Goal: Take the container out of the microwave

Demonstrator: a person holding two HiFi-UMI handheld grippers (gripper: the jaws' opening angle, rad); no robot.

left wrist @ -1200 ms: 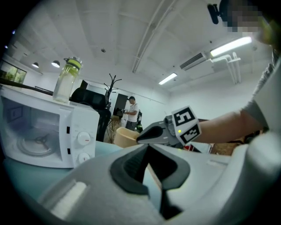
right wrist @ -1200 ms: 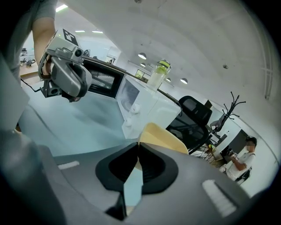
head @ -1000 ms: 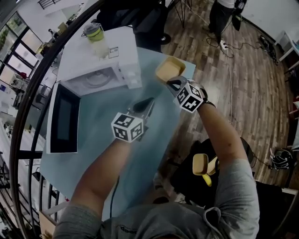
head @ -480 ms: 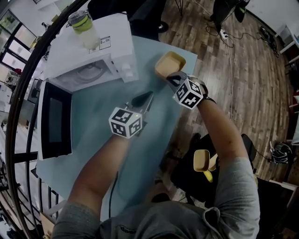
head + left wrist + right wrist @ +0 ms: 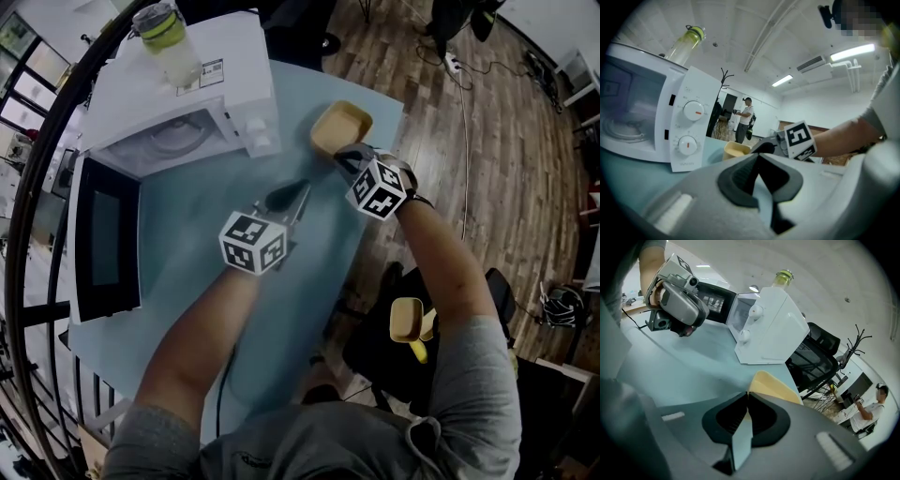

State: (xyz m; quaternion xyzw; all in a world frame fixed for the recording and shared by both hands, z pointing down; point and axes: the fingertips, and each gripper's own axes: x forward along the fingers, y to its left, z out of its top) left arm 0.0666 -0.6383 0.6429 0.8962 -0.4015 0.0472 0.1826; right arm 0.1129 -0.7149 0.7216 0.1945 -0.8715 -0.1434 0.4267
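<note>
we pinched the rim of the empty yellow container [image 5: 340, 127] in our right gripper [image 5: 746, 394], left gripper [image 5: 758, 157] fingers together on nothing; blue table [image 5: 187, 244] beneath, open microwave [image 5: 202, 89] beyond.

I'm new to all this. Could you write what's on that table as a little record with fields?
Microwave: white microwave, door open
Container: shallow yellow plastic container, outside, over pale blue table
Right gripper: jaws closed on container's rim
Left gripper: jaws together, empty
On microwave: clear bottle with green lid
</note>
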